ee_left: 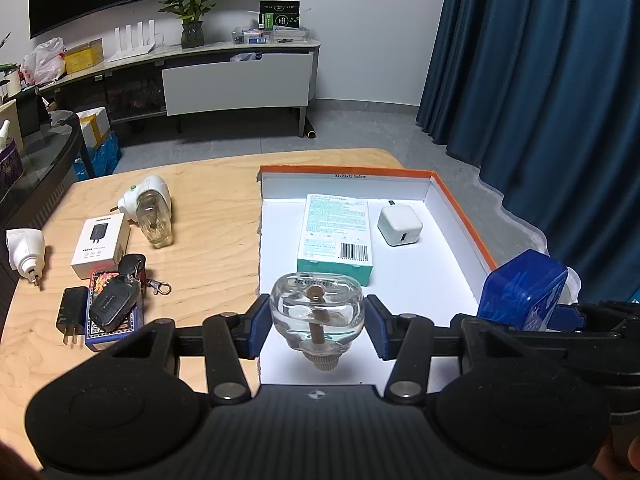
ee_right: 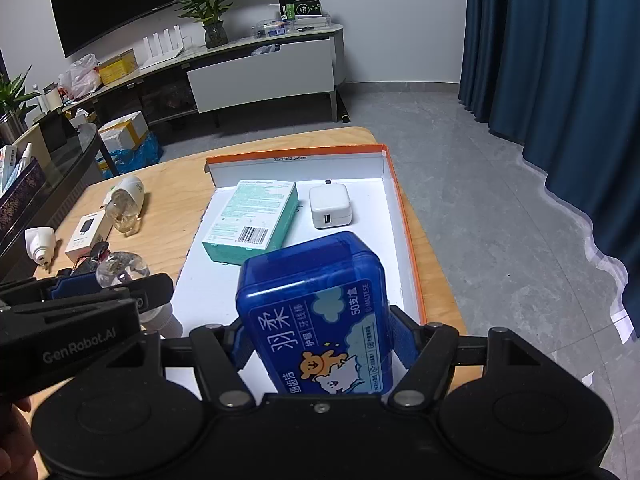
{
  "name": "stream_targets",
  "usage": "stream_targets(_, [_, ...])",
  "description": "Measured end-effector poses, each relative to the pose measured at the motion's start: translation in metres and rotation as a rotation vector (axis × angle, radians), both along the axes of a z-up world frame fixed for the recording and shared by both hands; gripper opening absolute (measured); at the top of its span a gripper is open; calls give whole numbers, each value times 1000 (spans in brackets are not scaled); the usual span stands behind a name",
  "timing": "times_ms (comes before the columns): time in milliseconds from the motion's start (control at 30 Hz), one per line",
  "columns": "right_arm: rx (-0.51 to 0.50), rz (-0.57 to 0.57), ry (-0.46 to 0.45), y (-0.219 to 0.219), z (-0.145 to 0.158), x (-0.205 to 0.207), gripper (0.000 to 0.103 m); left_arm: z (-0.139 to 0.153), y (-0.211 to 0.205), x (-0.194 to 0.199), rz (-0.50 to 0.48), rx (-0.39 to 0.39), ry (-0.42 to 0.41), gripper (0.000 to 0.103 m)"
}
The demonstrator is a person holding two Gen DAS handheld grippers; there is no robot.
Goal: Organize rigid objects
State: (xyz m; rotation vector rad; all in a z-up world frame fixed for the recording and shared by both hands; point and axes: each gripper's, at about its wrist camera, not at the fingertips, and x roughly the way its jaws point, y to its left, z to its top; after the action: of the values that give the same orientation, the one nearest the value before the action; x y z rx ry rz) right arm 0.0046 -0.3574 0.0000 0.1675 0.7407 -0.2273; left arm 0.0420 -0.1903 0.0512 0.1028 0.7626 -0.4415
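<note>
My left gripper (ee_left: 317, 326) is shut on a clear glass refill bottle (ee_left: 317, 312), cap toward the camera, held over the near end of the white box (ee_left: 456, 216) with orange rim. My right gripper (ee_right: 320, 344) is shut on a blue plastic floss-pick box (ee_right: 316, 312) above the same box's near right part; the blue floss-pick box (ee_left: 524, 294) also shows at the right of the left wrist view. Inside the white box lie a teal carton (ee_left: 336, 232) and a white USB charger (ee_left: 400, 225).
On the wooden table (ee_left: 208, 248) left of the box lie a white plug-in diffuser with bottle (ee_left: 150, 208), a white charger carton (ee_left: 100, 246), a car key with keyring (ee_left: 120, 300), a black plug (ee_left: 72, 314) and a white adapter (ee_left: 24, 250). A glass table stands far left.
</note>
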Motion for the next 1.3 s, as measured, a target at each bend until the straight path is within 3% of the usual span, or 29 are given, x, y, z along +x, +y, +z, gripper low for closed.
stream_targets(1300, [-3,9,8,3,-4,-1,81,-2,2,0,6,-3,12,50])
